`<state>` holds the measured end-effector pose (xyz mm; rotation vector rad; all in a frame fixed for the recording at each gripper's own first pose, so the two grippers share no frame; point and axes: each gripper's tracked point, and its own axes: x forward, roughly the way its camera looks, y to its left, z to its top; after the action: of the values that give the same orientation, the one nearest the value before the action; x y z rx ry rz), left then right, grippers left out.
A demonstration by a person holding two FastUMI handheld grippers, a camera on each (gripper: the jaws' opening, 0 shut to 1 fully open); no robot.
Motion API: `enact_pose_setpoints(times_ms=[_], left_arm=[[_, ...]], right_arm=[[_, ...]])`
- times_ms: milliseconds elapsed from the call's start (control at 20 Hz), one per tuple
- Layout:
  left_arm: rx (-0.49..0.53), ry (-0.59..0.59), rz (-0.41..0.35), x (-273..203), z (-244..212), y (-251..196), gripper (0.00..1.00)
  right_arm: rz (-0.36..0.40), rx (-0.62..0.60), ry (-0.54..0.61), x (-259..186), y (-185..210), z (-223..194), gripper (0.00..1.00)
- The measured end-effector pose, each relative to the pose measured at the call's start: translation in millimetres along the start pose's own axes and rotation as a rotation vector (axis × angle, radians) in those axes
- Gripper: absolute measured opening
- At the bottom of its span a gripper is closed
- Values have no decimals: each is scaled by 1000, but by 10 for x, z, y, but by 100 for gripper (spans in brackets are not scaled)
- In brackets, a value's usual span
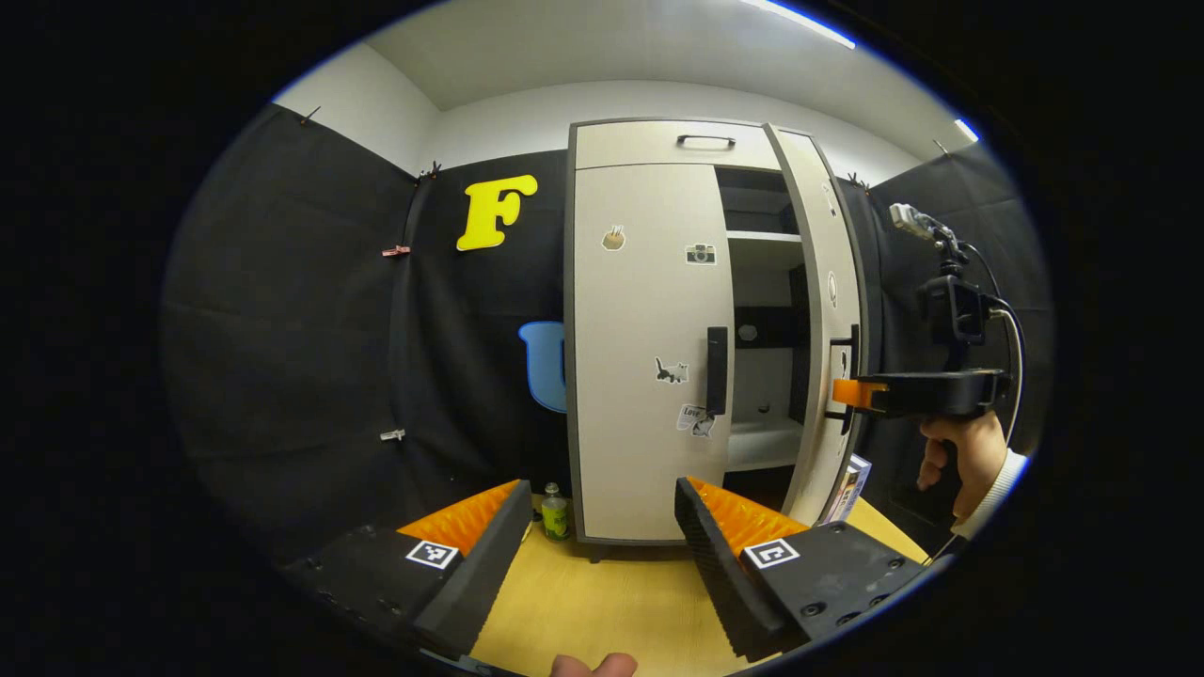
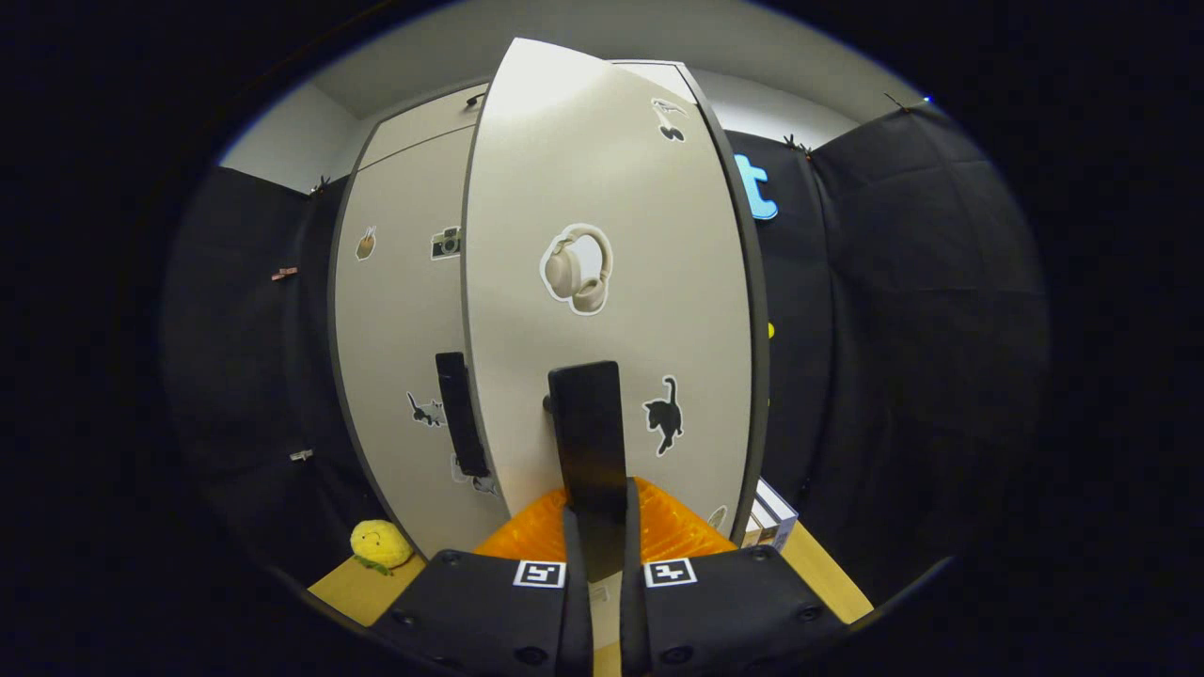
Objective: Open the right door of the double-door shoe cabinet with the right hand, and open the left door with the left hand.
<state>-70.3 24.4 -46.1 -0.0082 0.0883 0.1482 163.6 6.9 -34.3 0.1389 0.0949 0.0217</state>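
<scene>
The beige shoe cabinet (image 1: 649, 150) stands on a wooden table. Its right door (image 1: 828, 310) is swung outward, showing shelves inside. The left door (image 1: 649, 357) is closed, with a dark vertical handle (image 1: 717, 370). In the right gripper view the right door (image 2: 611, 282) fills the middle, and my right gripper (image 2: 596, 512) is shut on its dark handle (image 2: 588, 432). The left gripper view shows that right gripper (image 1: 851, 393) held by a hand at the door's handle. My left gripper (image 1: 597, 527) is open in front of the left door, apart from it.
A small green bottle (image 1: 555, 512) stands at the cabinet's left foot. A yellow plush toy (image 2: 380, 545) lies on the table (image 1: 593, 602) left of the cabinet. Boxes (image 1: 851, 484) lean beside the cabinet's right side. Black cloth walls surround the booth.
</scene>
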Motion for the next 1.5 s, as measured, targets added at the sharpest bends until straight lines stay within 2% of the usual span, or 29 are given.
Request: enact_pose_setpoints(times_ms=[300, 500, 800, 850, 1200, 1500], left_arm=[[-4, -8, -48, 40, 47, -371, 94], [-8, -12, -83, 104, 114, -608, 94], [-2, -23, -64, 343, 221, -769, 94], [-3, -22, -66, 380, 229, -814, 95], [5, -29, -75, 616, 304, -1023, 94], [15, -18, -77, 692, 283, -1121, 95]], right_arm=[[-11, -25, -18, -217, -292, 19, 15], [13, -41, 4, -284, -446, 15, 15], [9, -39, 8, -354, -706, 1, 17], [14, -53, 6, -363, -748, 28, 13], [28, -34, 21, -417, -928, 14, 12], [-25, -25, 28, -424, -1219, 31, 12]])
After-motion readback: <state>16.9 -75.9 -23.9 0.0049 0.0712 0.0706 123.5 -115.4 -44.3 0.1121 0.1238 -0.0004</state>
